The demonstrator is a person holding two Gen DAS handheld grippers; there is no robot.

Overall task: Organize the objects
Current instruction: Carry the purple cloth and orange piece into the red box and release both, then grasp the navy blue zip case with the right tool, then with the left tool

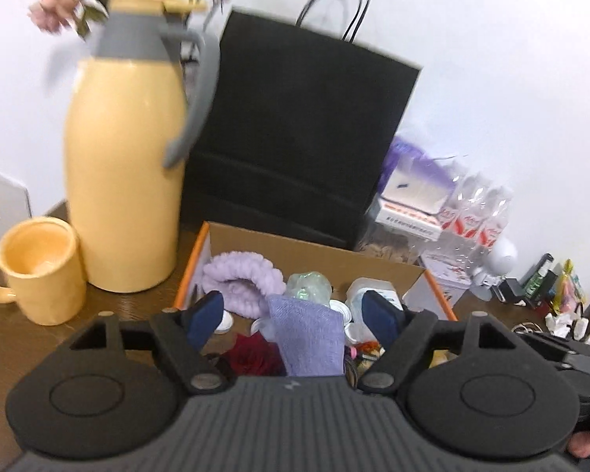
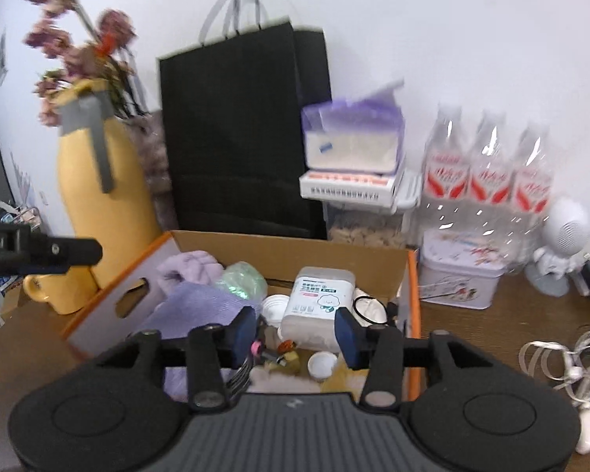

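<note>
While both our grippers hover over the cardboard box (image 2: 295, 251), the left gripper (image 1: 293, 314) has its fingers spread wide, with a folded lavender cloth (image 1: 306, 338) standing between them, contact unclear. Our right gripper (image 2: 295, 332) is likewise spread and holds nothing, poised above a white cotton-swab container (image 2: 318, 303). Inside the box we see a fluffy lilac headband (image 1: 236, 275), a crumpled green wrapper (image 2: 242, 279), a black hair tie (image 2: 367, 308), small white caps and a dark red rose (image 1: 251, 356). Beside the box stand a yellow thermos jug (image 1: 126, 181) and a matching yellow mug (image 1: 39, 271). Behind it rises a black paper bag (image 2: 240, 129).
</note>
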